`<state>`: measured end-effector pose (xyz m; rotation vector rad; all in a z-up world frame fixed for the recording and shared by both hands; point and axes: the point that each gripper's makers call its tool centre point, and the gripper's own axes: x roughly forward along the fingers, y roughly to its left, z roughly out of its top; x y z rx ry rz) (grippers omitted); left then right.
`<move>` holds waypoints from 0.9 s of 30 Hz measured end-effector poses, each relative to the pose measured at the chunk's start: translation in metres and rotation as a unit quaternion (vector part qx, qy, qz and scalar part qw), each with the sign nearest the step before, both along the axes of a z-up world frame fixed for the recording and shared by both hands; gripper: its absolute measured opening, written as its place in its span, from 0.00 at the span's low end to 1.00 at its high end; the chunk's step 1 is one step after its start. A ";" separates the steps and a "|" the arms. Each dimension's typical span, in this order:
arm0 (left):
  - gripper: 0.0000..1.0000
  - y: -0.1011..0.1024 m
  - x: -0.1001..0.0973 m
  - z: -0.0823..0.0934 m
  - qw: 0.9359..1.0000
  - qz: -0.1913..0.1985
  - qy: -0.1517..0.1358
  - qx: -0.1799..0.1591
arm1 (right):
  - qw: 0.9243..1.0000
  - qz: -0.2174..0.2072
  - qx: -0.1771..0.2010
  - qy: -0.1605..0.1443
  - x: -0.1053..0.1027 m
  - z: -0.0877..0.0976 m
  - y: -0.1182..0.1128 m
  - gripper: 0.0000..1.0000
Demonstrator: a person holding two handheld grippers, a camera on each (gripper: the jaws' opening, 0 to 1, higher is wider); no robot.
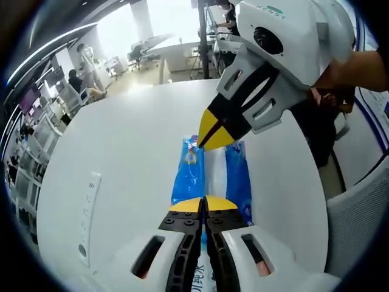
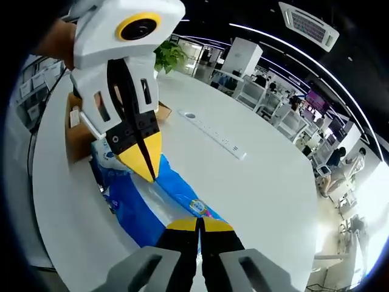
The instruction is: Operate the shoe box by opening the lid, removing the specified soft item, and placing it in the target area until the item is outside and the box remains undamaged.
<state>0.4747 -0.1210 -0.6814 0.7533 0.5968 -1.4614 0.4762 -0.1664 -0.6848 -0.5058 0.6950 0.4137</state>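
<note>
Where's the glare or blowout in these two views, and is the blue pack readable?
Left gripper view: windows at top blown out white, table bright but detailed, blue pack sharp. Right gripper view: darker ceiling, strip lights bent by fisheye, pack clear, its print too small to read.

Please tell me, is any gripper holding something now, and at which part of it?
Both hold the blue and white soft pack. The left gripper is shut on one end; the right gripper is shut on the opposite end, over the white table.
</note>
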 end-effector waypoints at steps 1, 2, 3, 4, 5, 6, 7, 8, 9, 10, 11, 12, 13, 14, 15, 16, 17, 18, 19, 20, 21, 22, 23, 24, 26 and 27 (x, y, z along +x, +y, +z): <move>0.00 0.000 0.000 -0.001 1.000 0.000 0.001 0.000 | 1.000 -0.001 -0.001 0.001 0.000 -0.002 0.000 0.00; 0.00 0.000 -0.001 -0.003 1.000 0.001 0.001 0.001 | 1.000 -0.002 -0.001 0.003 0.000 -0.004 -0.001 0.00; 0.00 0.000 -0.001 -0.005 1.000 0.002 0.001 0.002 | 1.000 -0.003 -0.001 0.005 0.000 -0.006 -0.001 0.00; 0.00 -0.001 -0.001 -0.007 1.000 0.003 0.001 0.003 | 1.000 -0.005 0.000 0.006 0.000 -0.008 -0.002 0.00; 0.00 -0.001 -0.001 -0.009 1.000 0.003 0.001 0.003 | 1.000 -0.006 0.001 0.007 0.000 -0.010 -0.002 0.00; 0.00 0.000 -0.001 -0.011 1.000 0.003 0.003 0.004 | 1.000 -0.007 0.002 0.008 0.000 -0.012 -0.002 0.00; 0.00 0.000 -0.001 -0.014 1.000 0.005 0.006 0.006 | 1.000 -0.007 0.000 0.010 -0.001 -0.014 -0.002 0.00; 0.00 0.000 -0.001 -0.015 1.000 0.005 0.006 0.007 | 1.000 -0.006 -0.002 0.010 -0.001 -0.016 -0.002 0.00; 0.00 0.000 -0.001 -0.018 1.000 0.008 0.010 0.008 | 1.000 -0.007 -0.004 0.012 -0.001 -0.018 -0.003 0.00; 0.00 -0.001 -0.001 -0.019 1.000 0.009 0.011 0.009 | 1.000 -0.008 -0.003 0.013 -0.001 -0.019 -0.004 0.00; 0.00 -0.001 -0.001 -0.020 1.000 0.010 0.011 0.010 | 1.000 -0.009 -0.002 0.015 -0.001 -0.021 -0.005 0.00; 0.00 -0.002 0.000 -0.021 1.000 0.011 0.011 0.009 | 1.000 -0.009 -0.002 0.016 -0.001 -0.022 -0.005 0.00; 0.00 -0.002 -0.001 -0.022 1.000 0.011 0.013 0.010 | 1.000 -0.011 -0.001 0.017 -0.001 -0.023 -0.006 0.00; 0.00 -0.003 -0.001 -0.023 1.000 0.012 0.014 0.010 | 1.000 -0.012 -0.001 0.018 -0.001 -0.023 -0.007 0.00; 0.00 -0.004 -0.001 -0.024 1.000 0.012 0.013 0.010 | 1.000 -0.012 -0.001 0.018 0.000 -0.024 -0.007 0.00; 0.00 -0.005 0.000 -0.025 1.000 0.012 0.013 0.011 | 1.000 -0.013 -0.002 0.019 0.000 -0.026 -0.009 0.00; 0.00 -0.006 -0.001 -0.027 1.000 0.012 0.014 0.012 | 1.000 -0.015 -0.001 0.020 0.001 -0.027 -0.009 0.00; 0.00 -0.006 -0.001 -0.028 1.000 0.012 0.014 0.013 | 1.000 -0.015 -0.004 0.021 0.002 -0.030 -0.011 0.00; 0.00 -0.007 0.000 -0.029 1.000 0.012 0.014 0.014 | 1.000 -0.015 -0.006 0.021 0.002 -0.030 -0.012 0.00; 0.00 -0.007 0.000 -0.031 1.000 0.013 0.014 0.014 | 1.000 -0.014 -0.010 0.023 0.002 -0.033 -0.012 0.00; 0.00 -0.008 0.000 -0.032 1.000 0.013 0.015 0.016 | 1.000 -0.014 -0.011 0.024 0.002 -0.034 -0.013 0.00; 0.00 -0.008 0.000 -0.034 1.000 0.013 0.015 0.017 | 1.000 -0.015 -0.011 0.025 0.002 -0.035 -0.013 0.00; 0.00 -0.008 0.000 -0.035 1.000 0.014 0.015 0.018 | 0.999 -0.015 -0.011 0.026 0.002 -0.036 -0.014 0.00; 0.00 -0.008 0.000 -0.037 1.000 0.014 0.017 0.019 | 0.999 -0.016 -0.009 0.027 0.002 -0.038 -0.014 0.00; 0.00 -0.008 0.001 -0.038 1.000 0.015 0.019 0.020 | 0.999 -0.015 -0.011 0.028 0.002 -0.040 -0.014 0.00; 0.00 -0.009 0.001 -0.040 0.999 0.016 0.019 0.021 | 0.999 -0.017 -0.011 0.028 0.002 -0.041 -0.015 0.00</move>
